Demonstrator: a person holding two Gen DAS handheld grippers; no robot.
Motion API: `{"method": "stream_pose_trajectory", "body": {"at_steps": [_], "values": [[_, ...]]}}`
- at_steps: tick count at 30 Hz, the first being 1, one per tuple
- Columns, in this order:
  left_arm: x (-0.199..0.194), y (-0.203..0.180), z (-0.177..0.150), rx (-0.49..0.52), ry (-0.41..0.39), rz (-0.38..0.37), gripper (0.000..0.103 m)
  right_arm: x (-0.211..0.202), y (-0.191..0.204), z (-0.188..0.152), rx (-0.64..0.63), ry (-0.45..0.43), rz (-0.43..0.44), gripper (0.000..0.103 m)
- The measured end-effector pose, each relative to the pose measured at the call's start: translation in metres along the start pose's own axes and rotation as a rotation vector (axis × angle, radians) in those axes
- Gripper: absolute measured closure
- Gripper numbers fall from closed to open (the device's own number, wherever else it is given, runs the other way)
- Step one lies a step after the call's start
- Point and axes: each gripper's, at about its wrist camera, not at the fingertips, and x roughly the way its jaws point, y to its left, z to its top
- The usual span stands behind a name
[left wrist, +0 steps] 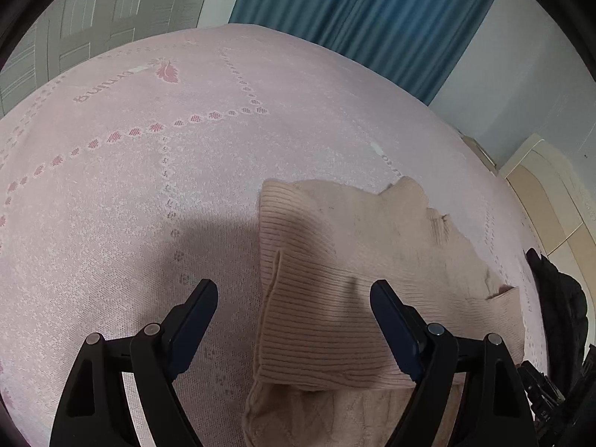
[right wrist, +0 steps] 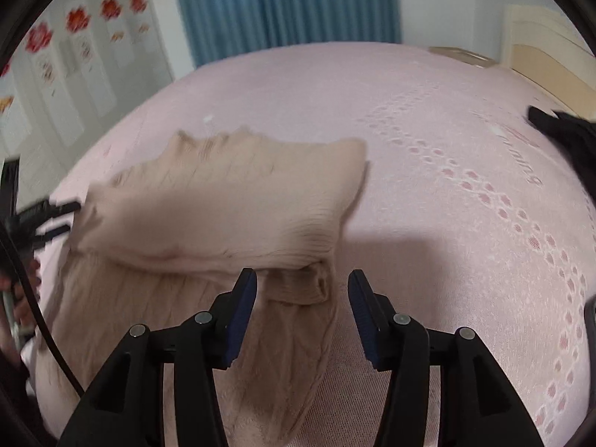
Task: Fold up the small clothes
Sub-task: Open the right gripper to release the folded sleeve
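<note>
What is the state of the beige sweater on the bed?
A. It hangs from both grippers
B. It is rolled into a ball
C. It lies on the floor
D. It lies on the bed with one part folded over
D: the sweater lies on the pink bed with its ribbed part folded over the rest, and no gripper holds it.

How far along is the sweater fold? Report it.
Done: one part of the beige sweater is already folded across its body on the pink bedspread. In hand: nothing; the left gripper and right gripper are both open above it. Left: the remaining folds.
</note>
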Motion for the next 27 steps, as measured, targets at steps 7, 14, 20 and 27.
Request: {"method": "stream_pose_trajectory", "body": {"at_steps": [7, 14, 20, 27], "values": [[-0.004, -0.005, -0.006, 0.055, -0.017, 0.035, 0.021, 0.024, 0.002, 0.004, -0.034, 0.004, -0.163, 0.060], [-0.011, -0.001, -0.010, 0.077, -0.014, -0.021, 0.026, 0.024, -0.032, 0.005, 0.085, 0.057, -0.153, 0.060], [-0.014, -0.014, -0.011, 0.090, -0.033, -0.118, 0.034, 0.009, -0.026, 0.006, 0.040, -0.007, -0.126, 0.060], [0.004, -0.027, -0.010, 0.111, 0.001, -0.056, 0.050, -0.017, -0.032, 0.009, 0.080, -0.102, -0.008, 0.059]]}}
